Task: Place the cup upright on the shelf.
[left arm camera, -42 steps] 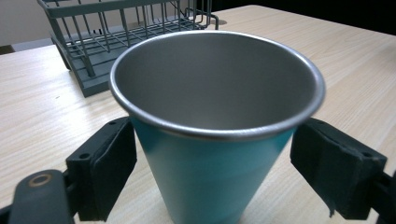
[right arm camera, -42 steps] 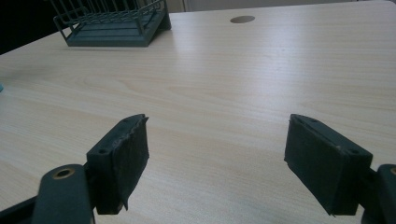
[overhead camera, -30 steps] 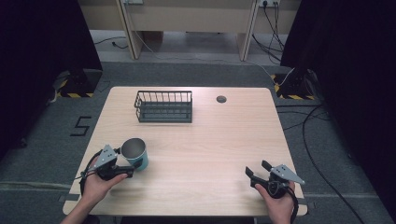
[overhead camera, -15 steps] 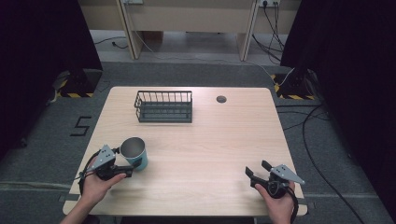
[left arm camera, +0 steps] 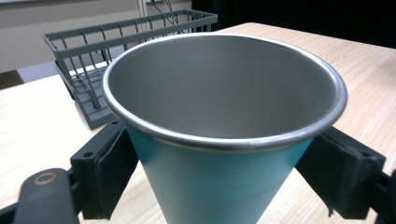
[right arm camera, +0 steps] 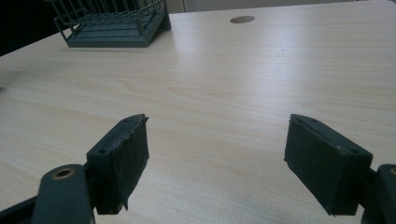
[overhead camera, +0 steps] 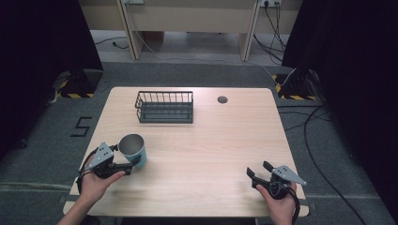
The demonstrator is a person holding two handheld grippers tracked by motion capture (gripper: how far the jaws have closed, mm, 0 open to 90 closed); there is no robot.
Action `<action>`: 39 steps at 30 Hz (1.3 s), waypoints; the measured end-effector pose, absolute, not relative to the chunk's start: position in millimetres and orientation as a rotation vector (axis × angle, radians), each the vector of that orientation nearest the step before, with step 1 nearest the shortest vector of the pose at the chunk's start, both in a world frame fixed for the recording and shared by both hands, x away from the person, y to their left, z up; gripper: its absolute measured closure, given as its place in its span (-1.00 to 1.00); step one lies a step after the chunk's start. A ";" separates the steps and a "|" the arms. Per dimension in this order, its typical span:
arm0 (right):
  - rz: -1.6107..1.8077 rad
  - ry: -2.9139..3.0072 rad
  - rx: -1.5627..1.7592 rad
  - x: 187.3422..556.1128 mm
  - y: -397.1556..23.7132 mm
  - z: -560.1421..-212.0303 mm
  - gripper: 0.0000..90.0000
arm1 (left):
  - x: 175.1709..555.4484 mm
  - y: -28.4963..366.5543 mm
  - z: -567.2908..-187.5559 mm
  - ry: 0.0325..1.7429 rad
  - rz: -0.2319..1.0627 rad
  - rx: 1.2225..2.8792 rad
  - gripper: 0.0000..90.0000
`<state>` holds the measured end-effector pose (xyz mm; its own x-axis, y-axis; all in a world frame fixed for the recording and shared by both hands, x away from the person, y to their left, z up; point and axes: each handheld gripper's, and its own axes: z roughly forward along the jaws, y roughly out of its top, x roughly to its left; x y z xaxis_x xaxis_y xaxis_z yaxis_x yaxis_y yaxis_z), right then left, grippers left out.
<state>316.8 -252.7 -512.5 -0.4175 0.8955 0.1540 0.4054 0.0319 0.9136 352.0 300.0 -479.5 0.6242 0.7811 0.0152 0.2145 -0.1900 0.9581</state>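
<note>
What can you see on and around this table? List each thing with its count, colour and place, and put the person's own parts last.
Cup: one, teal outside with a bare metal inside, upright near the table's front left, between the left gripper's jaws.
Wire basket: one, dark grey, at the back of the table, left of centre.
Cable hole: one, round and dark, in the tabletop to the right of the basket.
Table: one, light wood.
Floor cables: several, black, on the grey floor to the right of the table.
Left gripper: one, black with a grey plate, jaws on either side of the cup.
Right gripper: one, black with a grey plate, jaws spread, front right of the table.
Hands: two, one on each gripper.
</note>
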 end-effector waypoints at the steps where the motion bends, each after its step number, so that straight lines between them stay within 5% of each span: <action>1: 1.372 1.845 1.315 316.8 -252.7 -512.5 -0.50 | 352.4 299.9 -478.4 0.816 0.634 1.723 -0.66; 39: 1.376 1.844 1.314 317.0 -253.0 -512.6 -0.50 | 381.4 282.4 -450.4 0.775 0.673 1.677 -0.66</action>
<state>317.0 -253.0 -512.6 -0.4186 0.8948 0.1556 0.4041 0.0301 0.9142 381.4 282.4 -450.4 0.6225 0.7816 0.0400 0.1501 -0.1694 0.9740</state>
